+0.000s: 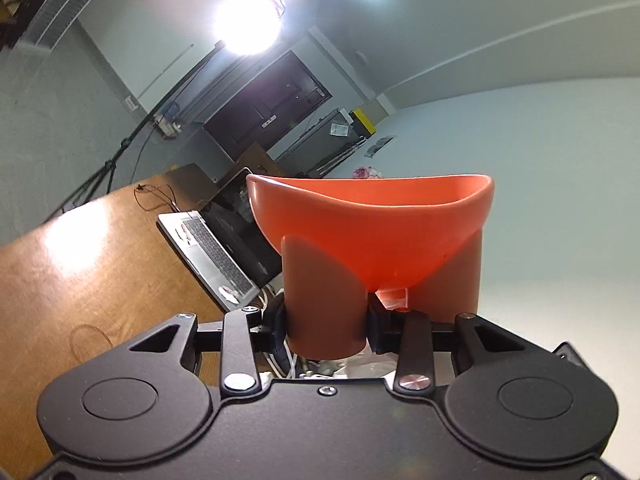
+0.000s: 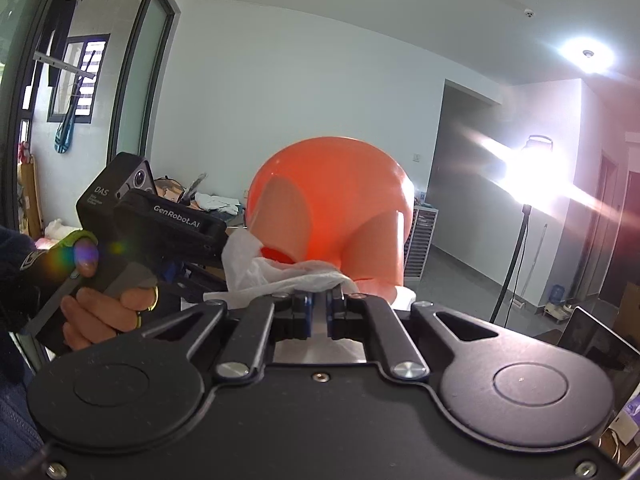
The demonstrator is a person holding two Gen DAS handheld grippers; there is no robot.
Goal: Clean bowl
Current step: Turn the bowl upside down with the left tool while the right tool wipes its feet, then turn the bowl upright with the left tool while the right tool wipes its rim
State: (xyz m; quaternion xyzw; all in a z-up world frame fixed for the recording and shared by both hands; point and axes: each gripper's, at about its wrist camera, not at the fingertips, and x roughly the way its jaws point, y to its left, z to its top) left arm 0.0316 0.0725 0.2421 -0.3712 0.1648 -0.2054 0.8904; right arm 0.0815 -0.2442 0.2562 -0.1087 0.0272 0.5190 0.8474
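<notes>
Presently, the items on hand:

1. Bowl (image 1: 370, 228): orange, plastic by the look of it, held up in the air well clear of the table (image 1: 80, 248). In the left wrist view it fills the centre, rim toward 12 o'clock. In the right wrist view its rounded outside faces the camera, just above centre.

2. Left gripper (image 1: 327, 316): jaws closed most of the way, pinching the bowl's wall, one orange finger (image 1: 324, 292) on each side of it. Seen from the right wrist view, the unit sits at 9 o'clock with a hand (image 2: 104, 308) round its grip.

3. Right gripper (image 2: 318, 300): jaws nearly closed, a narrow gap showing between the blue pads; clamped on a white cloth (image 2: 276, 272). Whether the pinch is firm cannot be told.

4. Cloth: bunched, spilling toward 10 o'clock from the right jaws, touching the bowl near its lower edge.

5. Laptop (image 1: 216, 260): open on the table, at 9 o'clock from the bowl in the left wrist view.

6. Hazards, as judged:
   - Wiping pressure could lever the bowl out of the left jaws, since they hold only a thin wall.
   - The cloth could slide free if dragged hard across the plastic.
   - A dropped bowl might land on the laptop below.
</notes>
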